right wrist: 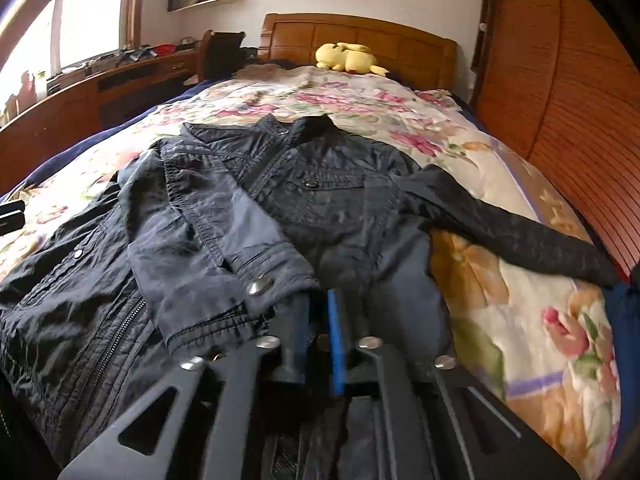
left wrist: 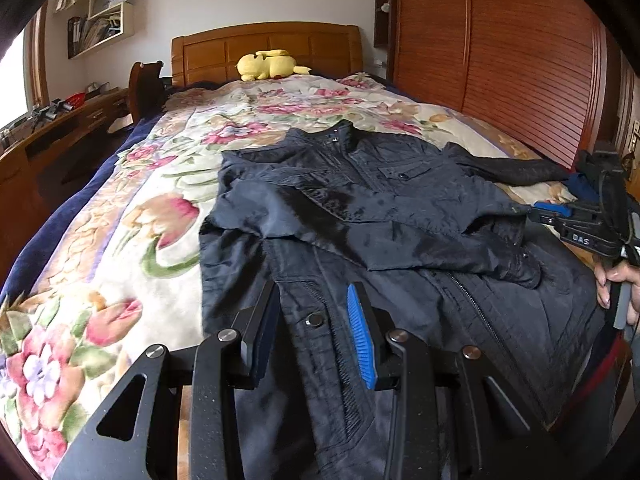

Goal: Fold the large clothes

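Observation:
A dark navy jacket (left wrist: 380,200) (right wrist: 320,200) lies front up on the floral bedspread (left wrist: 120,240) (right wrist: 520,320), collar toward the headboard. One sleeve (right wrist: 200,240) is folded across the chest. Its snap-button cuff (right wrist: 240,292) rests just left of my right gripper (right wrist: 318,296), whose jaws stand slightly apart with nothing pinched between them. The other sleeve (right wrist: 520,236) (left wrist: 512,164) stretches out to the right. My left gripper (left wrist: 314,292) hovers open over the jacket's lower front panel and holds nothing. In the left wrist view the right gripper (left wrist: 548,214) shows at the right edge, held by a hand (left wrist: 620,280).
A yellow plush toy (left wrist: 268,65) (right wrist: 348,58) lies by the wooden headboard (left wrist: 264,40). A slatted wooden wardrobe (left wrist: 500,60) (right wrist: 560,100) runs along the bed's right side. A cluttered desk (left wrist: 52,132) (right wrist: 100,84) and a chair stand to the left.

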`<action>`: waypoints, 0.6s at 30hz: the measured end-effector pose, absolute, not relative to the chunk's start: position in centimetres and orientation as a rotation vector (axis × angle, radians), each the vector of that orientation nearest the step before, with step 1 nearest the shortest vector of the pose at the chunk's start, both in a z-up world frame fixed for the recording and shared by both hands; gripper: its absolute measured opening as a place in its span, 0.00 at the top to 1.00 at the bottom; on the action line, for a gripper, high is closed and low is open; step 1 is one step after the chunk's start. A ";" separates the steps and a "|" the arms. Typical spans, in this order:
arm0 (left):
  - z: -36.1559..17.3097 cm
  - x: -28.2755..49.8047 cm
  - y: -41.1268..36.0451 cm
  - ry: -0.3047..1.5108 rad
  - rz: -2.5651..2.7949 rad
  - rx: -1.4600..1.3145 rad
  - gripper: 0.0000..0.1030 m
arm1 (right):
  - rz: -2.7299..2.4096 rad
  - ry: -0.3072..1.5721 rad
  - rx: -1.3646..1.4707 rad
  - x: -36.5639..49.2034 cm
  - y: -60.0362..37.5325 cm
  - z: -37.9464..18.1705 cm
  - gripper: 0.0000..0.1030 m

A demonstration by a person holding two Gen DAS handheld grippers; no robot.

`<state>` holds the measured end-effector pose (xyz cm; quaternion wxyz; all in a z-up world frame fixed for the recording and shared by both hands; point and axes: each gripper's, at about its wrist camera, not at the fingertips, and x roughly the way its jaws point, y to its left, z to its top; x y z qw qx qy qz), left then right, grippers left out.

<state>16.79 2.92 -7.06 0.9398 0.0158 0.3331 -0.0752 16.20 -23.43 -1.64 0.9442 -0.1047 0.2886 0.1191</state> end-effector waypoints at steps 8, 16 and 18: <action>-7.5 17.7 0.9 0.696 -0.181 0.042 0.65 | 0.448 0.609 -0.090 16.1 -24.0 -2.6 0.36; -7.7 18.2 -0.9 0.704 -0.208 0.065 0.65 | 0.494 0.698 -0.192 15.5 -21.6 -5.5 0.38; -7.8 18.1 -1.2 0.709 -0.214 0.067 0.65 | 0.488 0.709 -0.223 15.6 -21.4 -5.9 0.38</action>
